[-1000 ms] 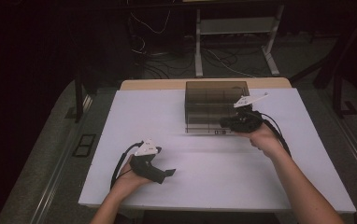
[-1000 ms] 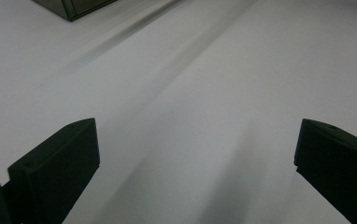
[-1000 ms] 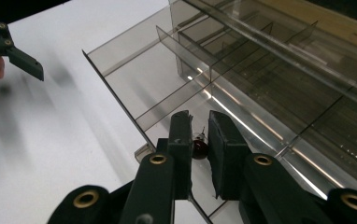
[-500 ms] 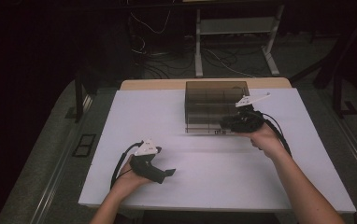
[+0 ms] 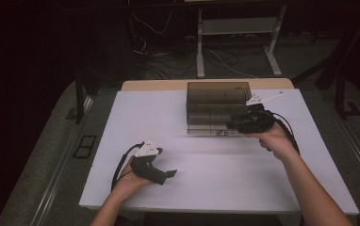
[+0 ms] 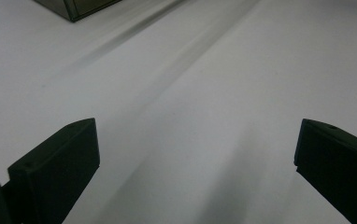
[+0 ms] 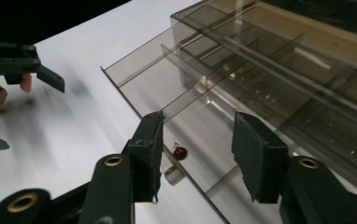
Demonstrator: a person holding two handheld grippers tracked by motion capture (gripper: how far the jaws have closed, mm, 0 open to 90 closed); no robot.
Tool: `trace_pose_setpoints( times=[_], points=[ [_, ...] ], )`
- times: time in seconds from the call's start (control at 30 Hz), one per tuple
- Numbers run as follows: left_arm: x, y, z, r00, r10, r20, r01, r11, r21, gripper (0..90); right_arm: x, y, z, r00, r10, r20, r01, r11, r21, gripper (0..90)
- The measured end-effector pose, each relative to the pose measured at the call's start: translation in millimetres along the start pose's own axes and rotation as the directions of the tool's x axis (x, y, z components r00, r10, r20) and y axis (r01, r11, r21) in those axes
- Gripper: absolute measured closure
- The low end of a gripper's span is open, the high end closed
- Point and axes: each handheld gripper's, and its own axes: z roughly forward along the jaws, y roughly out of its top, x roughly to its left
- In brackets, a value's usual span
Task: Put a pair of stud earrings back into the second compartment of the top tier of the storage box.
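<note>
The smoked, see-through plastic organiser box [image 5: 218, 109] sits at the far edge of the worktop [image 5: 206, 188], a little right of centre, with a shallow drawer [image 7: 186, 116] drawn partly out of its front toward the person. I judge it light, stiff and slick, with thin walls and dividers that could crack if squeezed hard; the small knob [image 7: 173, 173] on the drawer front looks like the safest hold, or the drawer's front lip. A small red bead-like thing [image 7: 180, 152] lies inside near that front. No label or writing is readable. The right hand-held gripper [image 7: 200, 149] has just been opening; its jaws stand apart over the drawer front, pinching nothing. The left hand-held gripper [image 6: 195, 154] rests spread near the worktop's near-left corner.
</note>
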Motion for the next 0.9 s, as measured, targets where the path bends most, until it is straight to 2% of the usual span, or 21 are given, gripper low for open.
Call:
trace_pose_setpoints(
  times=[0.17,0.27,0.4,0.6,0.8,0.9],
  points=[
    [0.2,0.0,0.1,1.0000,-0.004,-0.001,0.004,1.0000,-0.001,0.0,-6.7,-3.3,-8.7,0.9999,0.005,-0.009,-0.005,1.000,0.012,48.0],
    [0.2,0.1,-0.1,1.0000,-0.005,-0.003,0.005,1.0000,-0.003,0.0,-10.2,-6.0,-14.9,0.9995,0.011,-0.028,-0.011,1.000,-0.005,43.8],
    [-0.3,0.0,-0.1,1.0000,-0.002,-0.002,0.002,1.0000,0.000,0.0,-12.8,-9.6,-22.2,0.9992,0.012,-0.038,-0.012,1.000,0.000,38.4],
    [-0.6,0.0,-0.4,1.0000,-0.007,-0.002,0.007,1.0000,0.000,0.0,-14.1,-16.2,-32.3,1.0000,0.001,-0.010,-0.001,1.000,0.001,29.6],
    [-0.5,0.1,-0.7,1.0000,-0.006,-0.003,0.006,1.0000,-0.001,0.0,-18.2,-25.4,-40.6,0.9999,-0.002,0.011,0.002,1.000,0.010,28.4],
    [-0.4,0.1,-0.6,1.0000,-0.005,-0.006,0.005,1.0000,0.000,0.0,-20.4,-30.1,-46.1,0.9998,0.003,0.018,-0.004,1.000,0.006,30.6]
  ],
)
